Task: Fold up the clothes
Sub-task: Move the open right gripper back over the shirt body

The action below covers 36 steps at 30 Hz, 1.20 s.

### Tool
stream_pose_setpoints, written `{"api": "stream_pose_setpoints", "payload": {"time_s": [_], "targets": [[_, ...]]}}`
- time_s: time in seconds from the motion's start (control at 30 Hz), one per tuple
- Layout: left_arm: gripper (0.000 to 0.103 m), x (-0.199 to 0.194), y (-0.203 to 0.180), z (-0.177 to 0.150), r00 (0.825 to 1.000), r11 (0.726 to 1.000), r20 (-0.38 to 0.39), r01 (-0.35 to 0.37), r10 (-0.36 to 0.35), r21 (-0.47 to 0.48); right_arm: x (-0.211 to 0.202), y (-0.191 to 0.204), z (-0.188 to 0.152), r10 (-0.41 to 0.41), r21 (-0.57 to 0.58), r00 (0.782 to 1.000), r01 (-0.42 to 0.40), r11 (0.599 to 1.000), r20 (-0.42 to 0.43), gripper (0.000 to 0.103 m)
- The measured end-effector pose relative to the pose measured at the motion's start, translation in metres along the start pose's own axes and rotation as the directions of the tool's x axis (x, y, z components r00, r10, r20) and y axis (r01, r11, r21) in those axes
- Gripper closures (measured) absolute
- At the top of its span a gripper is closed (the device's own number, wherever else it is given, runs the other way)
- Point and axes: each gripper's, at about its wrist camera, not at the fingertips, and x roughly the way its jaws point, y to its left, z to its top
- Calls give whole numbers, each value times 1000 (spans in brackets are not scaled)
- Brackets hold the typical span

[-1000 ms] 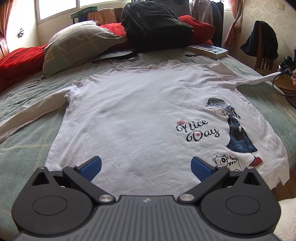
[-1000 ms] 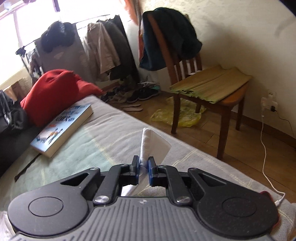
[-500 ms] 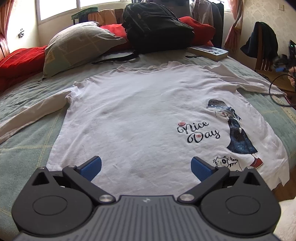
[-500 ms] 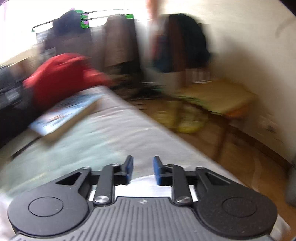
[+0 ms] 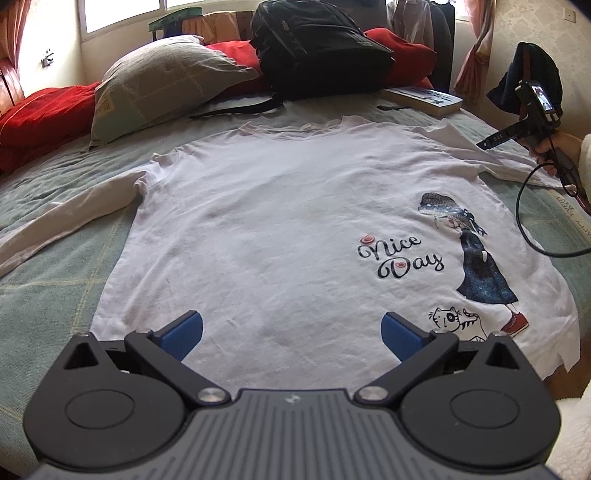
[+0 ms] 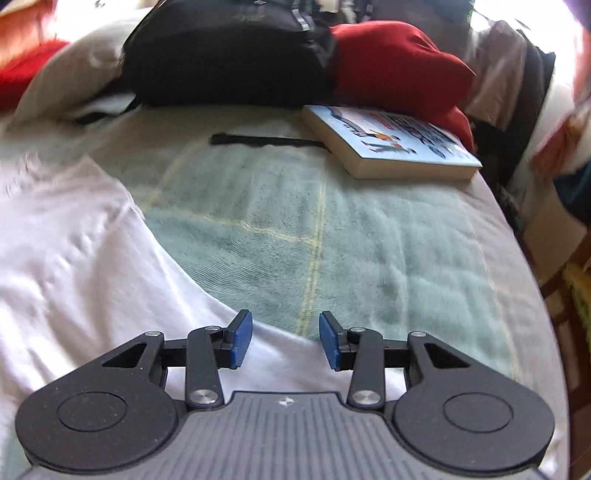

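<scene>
Shirt spread flat on the bed

The white shirt (image 5: pixel 280 229) lay collar toward the bed's head; left gripper (image 5: pixel 291 332), released, hovered at its hem, right gripper (image 6: pixel 285 339), released, over its sleeve.

Bright daylight from blown-out windows (image 5: pixel 125 14) at eleven o'clock, soft shadows across the bed (image 5: pixel 55 266), strong fisheye bending at every rim, crisp focus in the left wrist view, motion smear around the right wrist view's edges.

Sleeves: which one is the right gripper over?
The shirt's right-side sleeve, under the open right gripper. The other sleeve trails toward the bed's left edge.
</scene>
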Motion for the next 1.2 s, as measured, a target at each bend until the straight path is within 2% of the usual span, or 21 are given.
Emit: {"api": "stream_pose_setpoints", "payload": {"time_s": [0.1, 0.17, 0.3, 0.4, 0.47, 0.5, 0.53, 0.57, 0.67, 0.77, 0.9, 0.97, 1.07, 1.13, 1.2], "targets": [[1, 2, -3, 1, 1000, 1000, -2, 9, -9, 8, 3, -2, -3, 24, -37, 1000, -24, 999, -6, 59], [1, 2, -3, 2, 1000, 1000, -1, 20, -20, 11, 0, -4, -4, 69, -36, 998, -69, 997, -8, 73], [1, 5, -2, 3, 1000, 1000, -9, 13, -13, 9, -4, -11, -9, 122, -8, 993, -122, 993, 1, 72], [1, 6, -2, 2, 1000, 1000, -14, 15, -15, 5, -5, -13, -14, 132, 1, 991, -132, 991, 5, 72], [1, 7, -3, 2, 1000, 1000, -16, 16, -16, 4, -5, -8, -15, 107, -13, 994, -107, 994, 11, 76], [1, 8, -4, 2, 1000, 1000, -18, 15, -15, 5, -6, -6, -16, 95, -20, 995, -94, 995, 15, 83], [1, 7, -4, 3, 1000, 1000, -18, 15, -15, 6, -6, -3, -17, 82, -27, 996, -82, 996, 18, 96], [1, 7, -4, 3, 1000, 1000, -16, 15, -15, 7, -6, -1, -17, 70, -34, 997, -69, 997, 23, 99], [1, 4, -5, 4, 1000, 1000, -10, 15, -15, 11, -14, -5, -14, 16, 1, 997, -16, 1000, 71, 100], [1, 2, -5, 5, 1000, 1000, -3, 15, -15, 12, -20, -20, -10, -12, 105, 995, 2, 994, 96, 101], [1, 0, -3, 6, 1000, 1000, 3, 23, -23, 6, -19, -15, -4, -109, 133, 993, 103, 986, 38, 96], [1, 1, -4, 7, 1000, 1000, 1, 21, -21, 12, -34, -8, -1, -64, 166, 994, 49, 985, 90, 91], [1, 1, -4, 8, 1000, 1000, 2, 20, -20, 18, -50, 10, 8, 59, 230, 990, -89, 969, 131, 81], [1, 1, -4, 9, 1000, 1000, 6, 19, -19, 18, -50, 30, 13, 159, 264, 981, -183, 947, 109, 78], [1, 0, -3, 9, 1000, 1000, 10, 18, -18, 14, -41, 54, 18, 221, 279, 974, -225, 933, 46, 73]]}}
